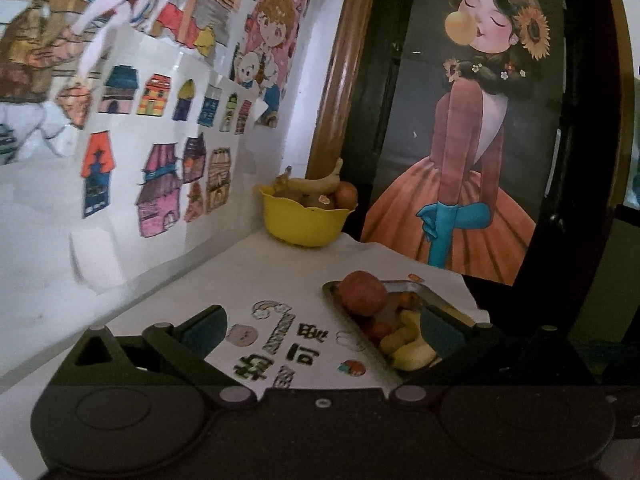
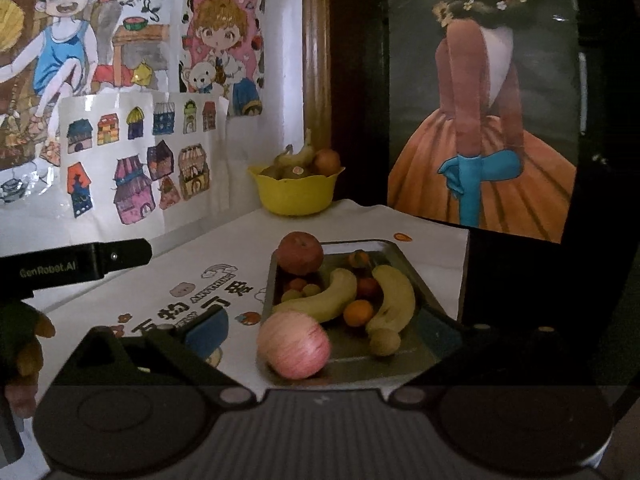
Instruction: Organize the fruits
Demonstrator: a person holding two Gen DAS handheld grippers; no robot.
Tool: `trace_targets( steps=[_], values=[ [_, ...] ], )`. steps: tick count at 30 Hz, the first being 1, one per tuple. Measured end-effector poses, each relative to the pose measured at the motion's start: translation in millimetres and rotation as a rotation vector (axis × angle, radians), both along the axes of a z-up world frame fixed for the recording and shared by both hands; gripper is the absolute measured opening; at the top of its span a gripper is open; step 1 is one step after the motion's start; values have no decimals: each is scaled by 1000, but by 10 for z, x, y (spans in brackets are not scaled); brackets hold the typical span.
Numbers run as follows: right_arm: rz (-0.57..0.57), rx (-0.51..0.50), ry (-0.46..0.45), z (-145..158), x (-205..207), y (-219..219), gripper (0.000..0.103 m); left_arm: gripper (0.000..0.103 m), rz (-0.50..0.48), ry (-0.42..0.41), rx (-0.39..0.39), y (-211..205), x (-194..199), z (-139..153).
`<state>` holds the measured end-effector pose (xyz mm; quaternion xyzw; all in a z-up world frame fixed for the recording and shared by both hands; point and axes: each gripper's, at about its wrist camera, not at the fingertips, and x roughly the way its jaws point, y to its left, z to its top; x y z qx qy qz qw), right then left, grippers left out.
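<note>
1. Nearest the right wrist camera, the right tool stands wide open and holds nothing; its blue-padded left finger is over the printed cloth, while its right finger is lost in shadow by the tray's near right corner.
2. Between those fingers, just ahead of the tool, a pink striped apple sits on the near left corner of the metal tray, apart from both pads.
3. Beyond it the tray holds 2 bananas, a small orange, a brownish round fruit and a few small fruits too dim to name.
4. A darker red apple rests at the tray's far left corner.
5. The left tool is also spread open and empty; its left finger hangs over the cloth and its right finger is above the tray, near the bananas there.
6. In the left wrist view the red apple lies ahead of the tool, closer to its right finger.
7. A yellow bowl stands at the counter's far edge against the wall, well apart from both tools, with a banana, an orange fruit and other fruit in it.
8. The counter carries the cloth; the tray sits toward its right edge.
</note>
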<state>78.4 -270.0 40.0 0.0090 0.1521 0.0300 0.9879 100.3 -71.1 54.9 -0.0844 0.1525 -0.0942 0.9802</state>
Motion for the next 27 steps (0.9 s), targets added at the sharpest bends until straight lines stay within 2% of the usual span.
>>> trace_targets(
  steps=[4,9,19,27],
  values=[
    [-31,6,-30,-81,-215,115,103,102,5,2,14,95,-171,-81],
    [-54,-32,-78,-188,-457,267,103,102,24,-2,28,190,-371,-195],
    [-94,34,-173,-378,-770,360,103,102,85,-7,68,262,-695,-391],
    [-100,41,-182,-558,-885,405,103,102,125,-7,77,329,-909,-512]
  ],
)
